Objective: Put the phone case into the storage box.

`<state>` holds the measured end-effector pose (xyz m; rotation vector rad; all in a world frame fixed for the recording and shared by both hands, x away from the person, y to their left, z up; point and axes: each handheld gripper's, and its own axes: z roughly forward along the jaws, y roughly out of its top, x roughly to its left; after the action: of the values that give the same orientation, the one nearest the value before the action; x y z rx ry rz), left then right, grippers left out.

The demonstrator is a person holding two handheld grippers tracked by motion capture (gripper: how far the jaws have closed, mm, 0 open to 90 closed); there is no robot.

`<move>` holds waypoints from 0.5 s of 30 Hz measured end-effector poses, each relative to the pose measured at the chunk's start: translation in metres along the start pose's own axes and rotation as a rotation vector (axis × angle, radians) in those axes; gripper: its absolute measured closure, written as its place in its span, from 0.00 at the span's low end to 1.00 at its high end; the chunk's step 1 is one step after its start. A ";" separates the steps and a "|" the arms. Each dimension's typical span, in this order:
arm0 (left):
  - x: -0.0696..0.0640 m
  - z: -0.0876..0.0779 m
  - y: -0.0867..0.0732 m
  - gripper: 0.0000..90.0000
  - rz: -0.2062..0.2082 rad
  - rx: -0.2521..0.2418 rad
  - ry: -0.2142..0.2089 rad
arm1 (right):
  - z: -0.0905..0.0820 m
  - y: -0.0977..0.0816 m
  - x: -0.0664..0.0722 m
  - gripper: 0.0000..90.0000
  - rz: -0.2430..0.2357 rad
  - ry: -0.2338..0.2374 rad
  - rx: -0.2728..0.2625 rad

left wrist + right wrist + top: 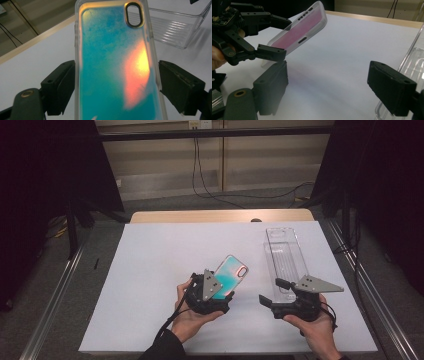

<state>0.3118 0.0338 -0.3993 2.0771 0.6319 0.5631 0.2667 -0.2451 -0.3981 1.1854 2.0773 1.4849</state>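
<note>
Dim room; soft focus; glare on case (117,62)

- A recording lab or test booth, not a home.
- Black curtains (45,165) hang at both sides, closing in the workspace.
- The counter (150,270) is covered with a plain white sheet, its wooden far edge (220,216) bare.
- Metal rails (50,305) run along the counter's left and right edges.
- Loose cables (210,190) trail over the grey floor (150,202) beyond, below a bare panelled wall (165,165).

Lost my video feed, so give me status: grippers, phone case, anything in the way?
Left gripper shut on phone case, tilted above the table. Right gripper open, empty. Clear tray beside right gripper; nothing blocking.
</note>
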 end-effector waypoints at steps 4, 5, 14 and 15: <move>-0.001 0.001 0.001 0.19 -0.001 -0.004 0.006 | 0.005 0.005 0.000 0.16 0.010 -0.008 0.015; -0.001 0.001 0.001 0.19 0.005 -0.003 0.008 | 0.006 0.006 0.000 0.16 0.014 -0.003 0.018; -0.007 0.003 0.003 0.19 0.013 -0.008 0.003 | 0.013 0.016 0.000 0.19 0.003 0.017 0.036; -0.007 0.004 0.003 0.19 0.013 -0.009 0.001 | 0.013 0.016 0.000 0.19 0.003 0.017 0.036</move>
<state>0.3089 0.0256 -0.3997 2.0737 0.6160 0.5733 0.2823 -0.2352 -0.3890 1.1933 2.1221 1.4698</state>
